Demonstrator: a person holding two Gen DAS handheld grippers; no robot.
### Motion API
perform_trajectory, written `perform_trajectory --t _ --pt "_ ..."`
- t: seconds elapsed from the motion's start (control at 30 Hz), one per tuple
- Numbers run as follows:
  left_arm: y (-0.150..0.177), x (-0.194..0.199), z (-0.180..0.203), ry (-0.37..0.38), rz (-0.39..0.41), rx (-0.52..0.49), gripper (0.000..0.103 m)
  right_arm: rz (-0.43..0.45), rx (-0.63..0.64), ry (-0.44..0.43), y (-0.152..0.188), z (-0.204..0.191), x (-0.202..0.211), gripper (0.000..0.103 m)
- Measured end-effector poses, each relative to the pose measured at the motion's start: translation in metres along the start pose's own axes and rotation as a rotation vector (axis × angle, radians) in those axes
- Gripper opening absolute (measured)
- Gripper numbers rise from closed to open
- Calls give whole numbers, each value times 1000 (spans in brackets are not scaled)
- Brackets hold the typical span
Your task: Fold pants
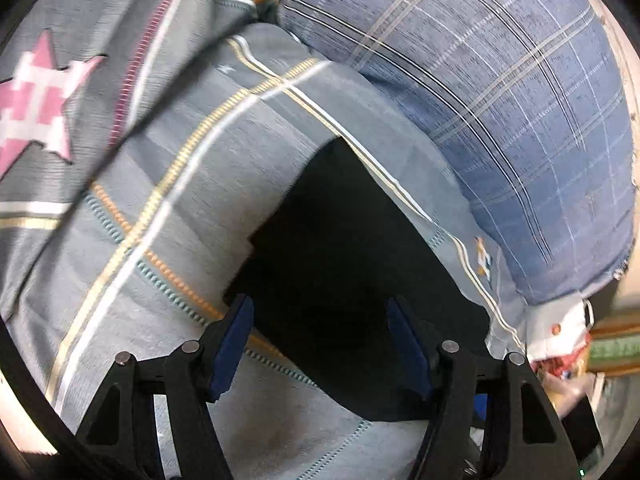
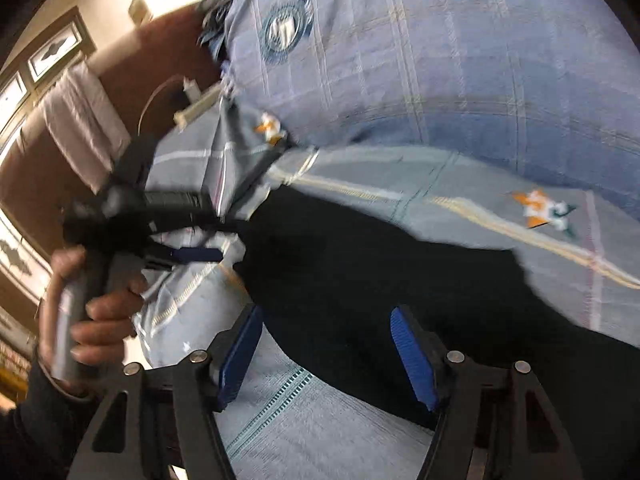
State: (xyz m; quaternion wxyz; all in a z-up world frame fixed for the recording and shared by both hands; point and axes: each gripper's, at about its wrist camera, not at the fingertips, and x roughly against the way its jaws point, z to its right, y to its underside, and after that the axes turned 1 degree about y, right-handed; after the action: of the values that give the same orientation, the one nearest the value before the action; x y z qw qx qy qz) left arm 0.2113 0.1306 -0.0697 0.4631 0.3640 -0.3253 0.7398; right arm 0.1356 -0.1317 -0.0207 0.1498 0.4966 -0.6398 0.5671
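Blue pads of my left tool [image 1: 320,344] stood spread apart with nothing between them, poised just above the near part of the dark pants [image 1: 352,248]. My right tool [image 2: 326,354] was likewise released, its blue pads wide apart over the same garment. The pants [image 2: 400,280] lay as a flat black sheet on the bed, on a grey-blue bedspread [image 1: 180,200] crossed by white, yellow and orange stitched stripes. In the left wrist view the garment ran from between the fingers away to a squared end; whether this was waist or hem could not be told. In the right wrist view my left hand [image 2: 88,312] gripped the handle of the left tool at the left side, one of that tool's blue pads [image 2: 196,255] showing beside the left border of the pants; motion blur left contact uncertain. Beyond the pants lay a blue plaid pillow [image 1: 500,100], bulging over the bedspread, with a round dark emblem [image 2: 286,32] on it in the right wrist view. A pink star motif [image 1: 36,108] marked darker grey bedding at far left. Farthest off, a brown headboard [image 2: 132,64] carried a draped white cloth [image 2: 84,120] below framed pictures [image 2: 56,50].
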Motion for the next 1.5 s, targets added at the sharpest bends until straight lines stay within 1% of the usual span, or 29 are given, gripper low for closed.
perform_trajectory --t 0.07,0.13,0.2,0.23,0.27,0.33,0.37,0.4,0.43,0.47,0.5,0.57,0.67,0.7,0.8,0.83,0.87,0.93,0.97,1.0,1.07,1.1,1.13,1.2,1.27,1.3,1.43,1.47,1.5 --pt "-3 0 1 -12 13 -17 69 5 39 -33 -7 -5 -13 70" --pt "-10 -5 1 -32 19 -16 66 5 121 -11 -15 -19 -26 70" --pt "-19 -13 1 -27 4 1 49 -13 175 -7 -15 -28 -38 69" --pt "-22 -16 0 -25 -4 11 45 -31 206 16 -14 -31 -47 68" --pt "-25 -18 -4 -19 -13 24 45 -45 220 38 -13 -32 -52 64" --pt "-29 -21 -2 -14 -23 35 37 -93 240 73 -8 -28 -71 54" --pt "-30 -20 0 -19 -16 34 26 -102 242 113 -8 -24 -78 38" --pt "-31 -17 1 -22 -7 29 17 -103 239 130 -9 -21 -78 26" --pt "-30 -15 3 -14 0 22 10 -94 214 103 -13 -15 -73 23" --pt "-30 -11 5 3 7 6 10 -81 190 78 -17 -11 -68 14" --pt "-28 -6 8 13 15 -12 9 -65 176 75 -20 -9 -62 10" --pt "-24 9 17 38 49 -48 9 -41 161 67 -23 -7 -53 8" --pt "-12 36 28 58 106 -103 9 7 120 14 -25 -5 -30 7" --pt "-7 43 30 48 119 -119 9 12 118 -12 -24 -6 -22 7" --pt "9 43 29 -58 127 -152 9 1 145 -39 -18 -18 -15 8" --pt "11 36 28 -109 114 -162 10 -19 148 -39 -14 -20 -19 8" --pt "13 21 23 -179 70 -159 10 -64 144 -40 -7 -23 -28 8" --pt "12 -9 5 -261 -30 -97 10 -133 130 -24 5 -25 -48 8" --pt "10 -17 -3 -267 -58 -71 14 -170 130 -5 11 -27 -60 8" --pt "8 -18 -8 -255 -58 -41 16 -205 132 20 16 -28 -73 9" --pt "3 -9 -10 -234 -16 -15 19 -184 130 18 14 -27 -75 9" --pt "2 -4 -9 -251 7 -14 30 -184 120 -3 11 -26 -72 9" --pt "3 4 -7 -296 53 -17 43 -180 102 -25 10 -23 -68 10" --pt "7 16 0 -355 118 -46 52 -147 36 -82 9 -13 -53 11" --pt "13 26 9 -413 168 -98 52 -109 -19 -140 13 -4 -33 13" --pt "18 30 12 -434 190 -118 53 -100 -34 -153 15 -2 -25 18" --pt "39 37 26 -403 206 -184 53 -60 -77 -196 29 4 10 26" --pt "43 36 32 -400 217 -200 53 -44 -70 -194 34 7 18 34" --pt "46 36 38 -383 230 -216 53 -29 -62 -170 38 9 24 38"
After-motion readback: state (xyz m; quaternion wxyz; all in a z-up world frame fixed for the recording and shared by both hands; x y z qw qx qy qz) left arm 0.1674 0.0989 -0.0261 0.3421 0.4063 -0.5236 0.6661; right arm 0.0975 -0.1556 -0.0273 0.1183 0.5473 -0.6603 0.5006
